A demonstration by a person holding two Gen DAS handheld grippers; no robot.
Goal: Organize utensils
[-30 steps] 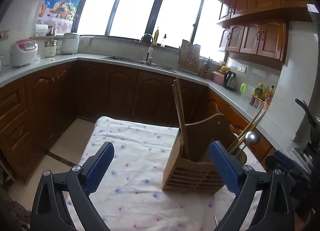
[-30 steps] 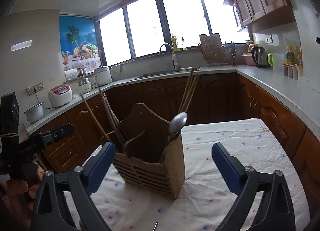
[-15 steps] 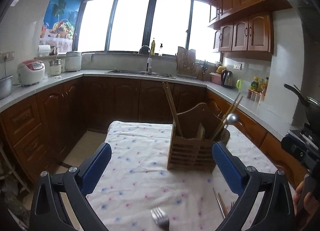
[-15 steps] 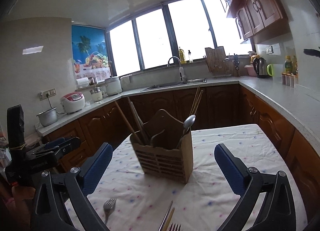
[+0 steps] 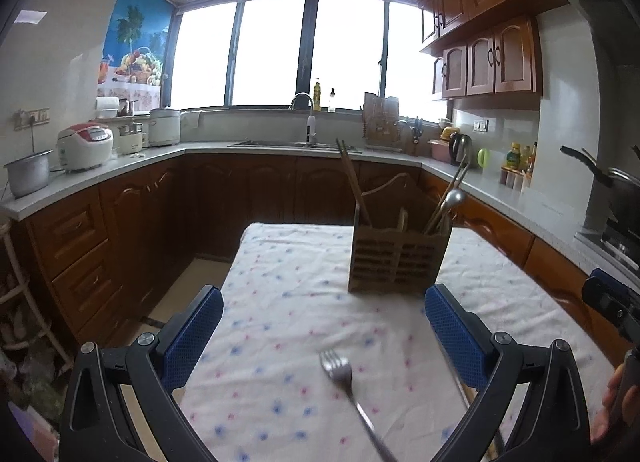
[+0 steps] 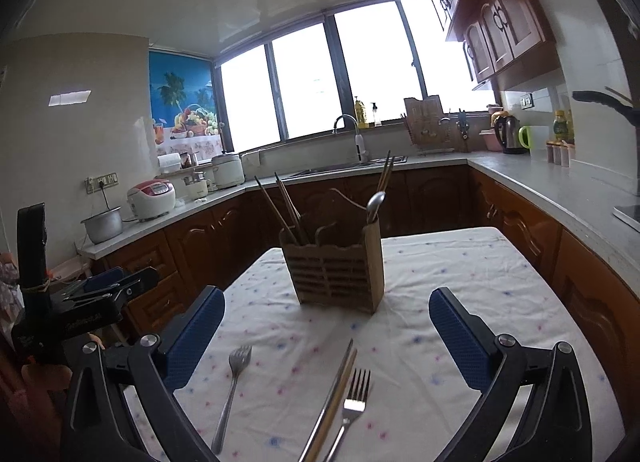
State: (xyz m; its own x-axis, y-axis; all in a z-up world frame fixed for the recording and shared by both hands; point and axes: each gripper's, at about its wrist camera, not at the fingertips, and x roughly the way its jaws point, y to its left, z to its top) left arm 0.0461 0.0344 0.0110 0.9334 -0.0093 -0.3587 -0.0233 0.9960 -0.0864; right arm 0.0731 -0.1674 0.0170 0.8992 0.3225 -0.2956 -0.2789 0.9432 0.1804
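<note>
left gripper [image 5: 323,332]: we had it spread wide over the cloth-covered counter [image 5: 280,286], nothing between the blue pads.
right gripper [image 6: 326,336]: same deal, gaping wide and empty, hanging over the loose cutlery.
what was loose: two forks and a pair of chopsticks [image 6: 332,398] lay flat on the cloth, near us. The left fork [image 6: 232,386] sat apart; the right fork [image 6: 352,406] was just beside the chopsticks.
holder: wooden slatted utensil holder [image 6: 336,274] stood upright further back, already with chopsticks and a spoon [image 6: 375,204] poking out.
looks: forks were plain shiny metal with slim handles; the chopsticks looked metal at one end and wood-toned lower down, though that bit was blurry.
handling, our guess: light, stiff and kinda slippery, lying flush on soft cloth, so pinching across the handle around mid-length seemed best. The cloth could bunch up.
still to do: all three pieces weren't in the holder yet.
</note>
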